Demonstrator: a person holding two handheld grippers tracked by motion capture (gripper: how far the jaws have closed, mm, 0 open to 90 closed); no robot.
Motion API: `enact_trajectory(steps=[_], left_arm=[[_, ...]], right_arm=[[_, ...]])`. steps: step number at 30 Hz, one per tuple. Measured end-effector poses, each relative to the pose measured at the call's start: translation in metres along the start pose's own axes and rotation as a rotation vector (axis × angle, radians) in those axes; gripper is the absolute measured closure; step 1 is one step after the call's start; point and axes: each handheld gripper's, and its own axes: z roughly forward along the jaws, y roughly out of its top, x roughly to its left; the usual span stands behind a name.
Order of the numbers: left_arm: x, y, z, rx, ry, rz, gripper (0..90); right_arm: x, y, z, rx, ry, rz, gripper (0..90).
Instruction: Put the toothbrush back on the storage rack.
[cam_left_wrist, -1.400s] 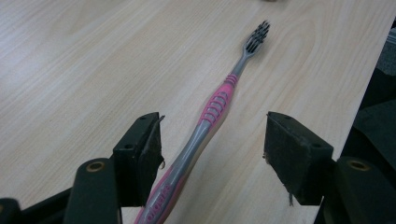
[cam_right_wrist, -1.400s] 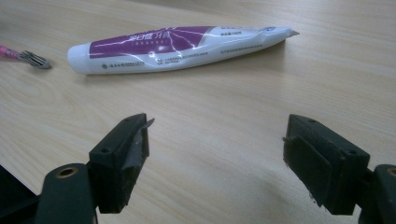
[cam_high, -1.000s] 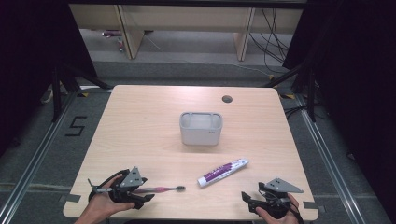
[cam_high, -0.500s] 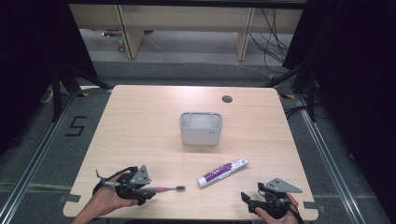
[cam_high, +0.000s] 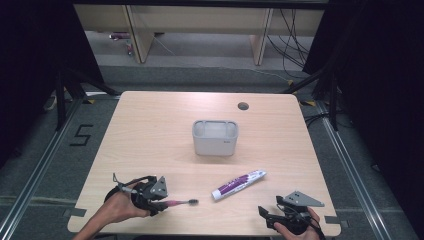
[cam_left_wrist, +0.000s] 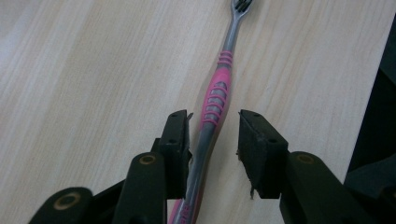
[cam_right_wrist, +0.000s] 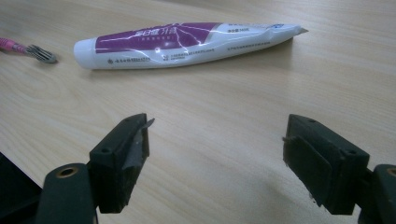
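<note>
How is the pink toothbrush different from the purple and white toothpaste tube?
The pink and grey toothbrush is thin, the purple and white toothpaste tube fat. The toothbrush lies between the left gripper's jaws, which have just been closing; the tube lies free ahead of the open right gripper. Both lie flat on the wooden table.

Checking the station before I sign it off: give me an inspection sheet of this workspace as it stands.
Surface: light wood table, round hole near far edge.
Job's things: pink toothbrush lying flat; purple-and-white toothpaste tube lying flat; grey holder upright mid-table.
Clutter: nothing seen.
Grippers: left gripper jaws have just been closing around the toothbrush handle, right-hand pad clear of it; right gripper open, nothing between its jaws.
Cables: black leads on the floor beyond the table.
Surroundings: wooden shelving, dark curtains.
</note>
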Motion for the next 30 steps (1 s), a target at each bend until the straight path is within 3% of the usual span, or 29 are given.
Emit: enact_trajectory(steps=[4,5,7,8,9,10,12,13,18,30], left_arm=[[0.003,0.007,0.001,0.050,-0.005,0.026,65.6],[0.003,0.010,0.003,0.080,-0.015,0.040,66.1],[0.003,0.011,0.004,0.091,-0.020,0.051,66.2],[0.003,0.012,0.006,0.102,-0.022,0.055,66.4],[0.003,0.013,0.007,0.108,-0.024,0.055,66.6],[0.003,0.015,0.007,0.116,-0.025,0.058,66.9],[0.004,0.017,0.008,0.123,-0.025,0.069,67.2],[0.004,0.018,0.009,0.125,-0.028,0.063,67.3],[0.009,0.022,0.010,0.153,-0.029,0.095,68.9],[0.007,0.029,0.017,0.215,-0.064,0.122,72.8]], right_arm=[[0.000,0.000,0.001,-0.004,0.003,0.000,23.2],[0.004,0.000,0.000,0.019,0.008,0.041,23.2],[0.004,0.000,0.000,0.018,0.007,0.041,23.2],[0.002,0.000,0.000,0.013,-0.007,0.006,23.2],[0.002,0.000,0.000,0.014,-0.006,0.005,23.2],[0.004,0.000,0.000,0.018,0.007,0.035,23.2],[0.004,-0.001,0.002,0.004,0.027,0.042,23.2],[0.003,0.000,0.000,0.018,0.007,0.020,23.2],[0.001,0.000,0.001,0.014,0.017,-0.008,23.2],[0.001,0.000,0.001,0.011,0.014,-0.011,23.2]])
